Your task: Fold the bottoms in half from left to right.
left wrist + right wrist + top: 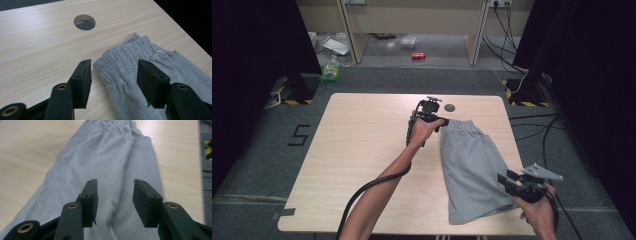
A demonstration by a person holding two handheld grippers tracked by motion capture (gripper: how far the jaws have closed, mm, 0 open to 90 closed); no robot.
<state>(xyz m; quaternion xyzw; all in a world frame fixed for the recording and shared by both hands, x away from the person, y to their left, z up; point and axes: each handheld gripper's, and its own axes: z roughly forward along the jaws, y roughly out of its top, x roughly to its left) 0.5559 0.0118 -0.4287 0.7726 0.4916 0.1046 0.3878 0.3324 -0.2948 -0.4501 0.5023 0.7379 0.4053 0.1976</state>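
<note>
At the near right edge of the light wooden table (362,150), the right gripper (508,182) hovers with its 2 jaws parted over the hem end of grey folded sweat shorts (469,170), gripping nothing. The shorts lie flat along the table's right half, waistband farthest away. There the left gripper (443,121) has its jaws apart astride the waistband corner, pads not pressing, just short of a round cable hole (449,107).

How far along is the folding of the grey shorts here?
Done: the grey fabric shorts lie folded lengthwise on the wooden table. In hand: nothing; the left gripper is open at the waistband, the right gripper open over the leg end. Left: probably a crosswise fold.
</note>
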